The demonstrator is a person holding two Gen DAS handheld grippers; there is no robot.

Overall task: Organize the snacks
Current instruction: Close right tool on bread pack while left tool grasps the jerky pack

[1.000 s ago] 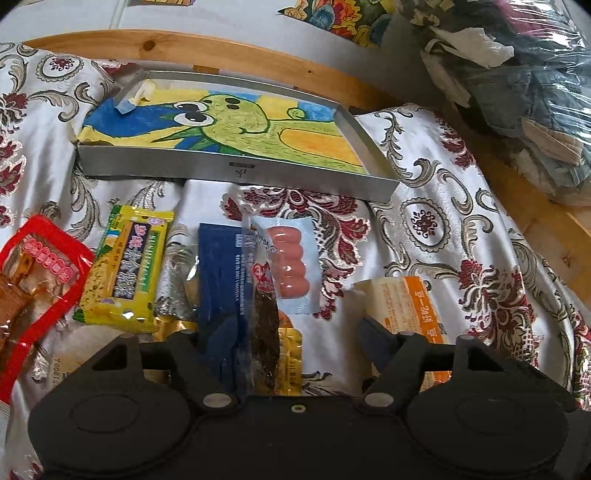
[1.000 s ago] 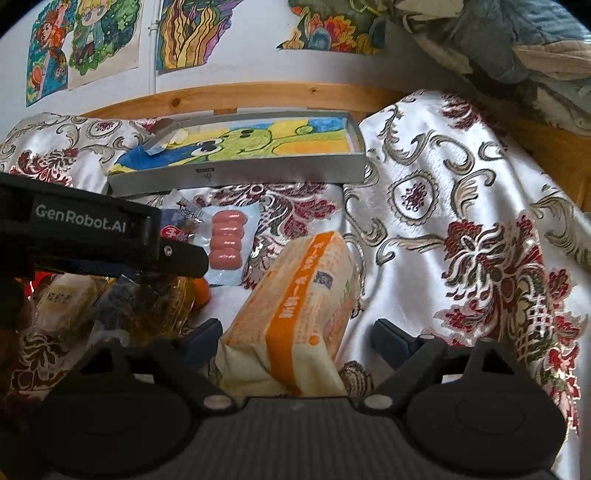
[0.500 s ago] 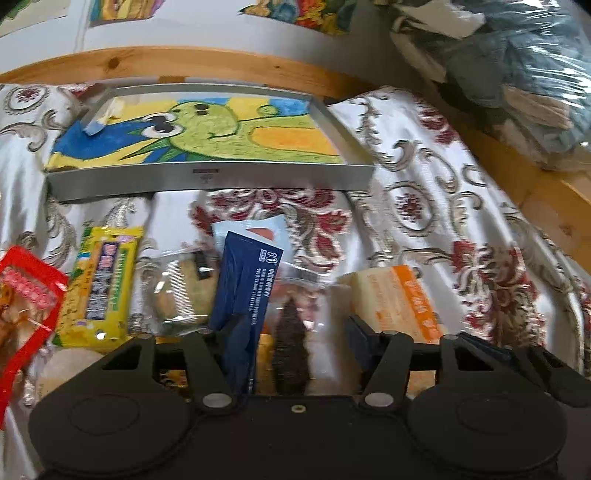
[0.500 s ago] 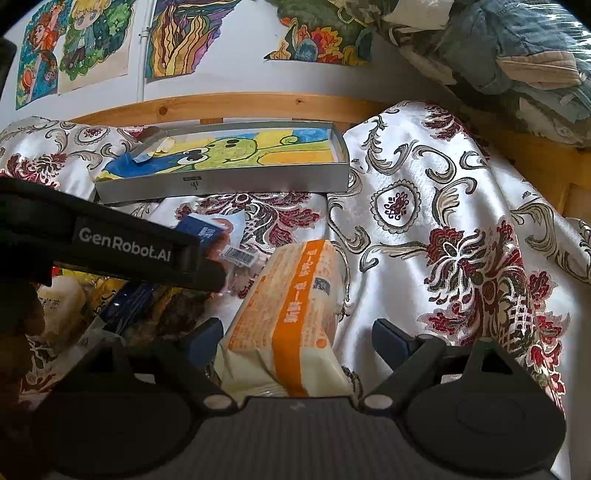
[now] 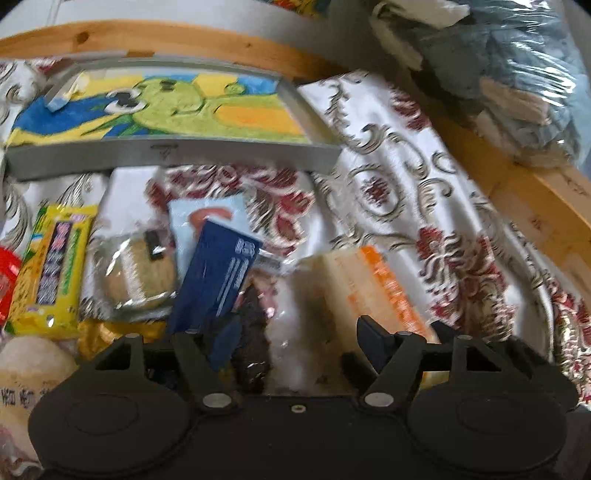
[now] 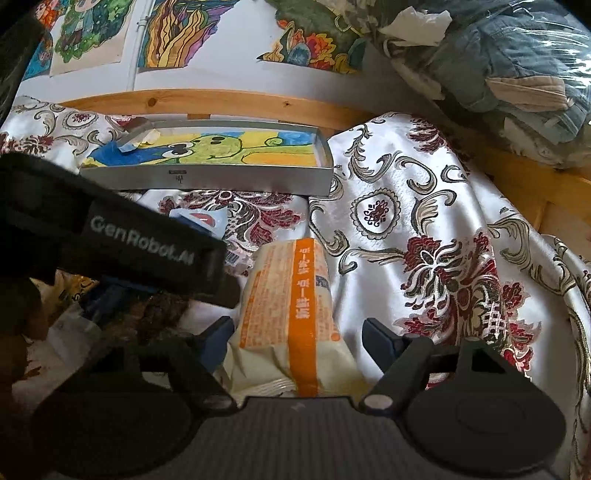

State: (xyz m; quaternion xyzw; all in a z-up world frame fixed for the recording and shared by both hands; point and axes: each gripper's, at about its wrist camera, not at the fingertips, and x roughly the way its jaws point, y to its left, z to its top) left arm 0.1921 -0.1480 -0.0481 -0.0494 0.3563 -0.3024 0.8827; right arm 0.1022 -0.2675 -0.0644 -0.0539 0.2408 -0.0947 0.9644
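Black left hand-held gripper (image 5: 297,334) sits low over the snack pile near the front edge of the bed, pointing toward the headboard, jaws spread. A clear packet of dark dried snack (image 5: 255,328) lies between its fingers, touching the left finger; can't tell whether anything is actually pinched. A dark blue packet (image 5: 218,280) with white print (unreadable, frame is blurred) leans over that finger.

Right hand-held gripper (image 6: 295,339) is just beside it on the right, same heading, jaws wide. An orange-and-cream bread packet (image 6: 295,306) lies lengthwise between its fingers, the left finger at its edge, the right finger clear of it. Orange stripe carries white characters I can't read.

Right view shows the left unit's black body (image 6: 122,243) across the left side, printed "GenRobot.AI".

Snacks on the floral satin bedspread (image 5: 406,192), left to right in the left view:
- red packet (image 5: 7,273), cut off at the frame edge
- yellow packet (image 5: 51,266) with a dark label, text illegible
- round biscuit in clear wrap (image 5: 138,275)
- pale blue sausage packet (image 5: 207,218), partly under the dark blue one

Grey metal tray (image 5: 173,155) lies near the wooden headboard (image 5: 184,37), lined with a crayon drawing of a green creature on blue and yellow; small mark on its front wall, unreadable. Coloured drawings (image 6: 173,33) hang on the wall above. Bagged clothes (image 6: 498,66) are stacked at the far right corner.
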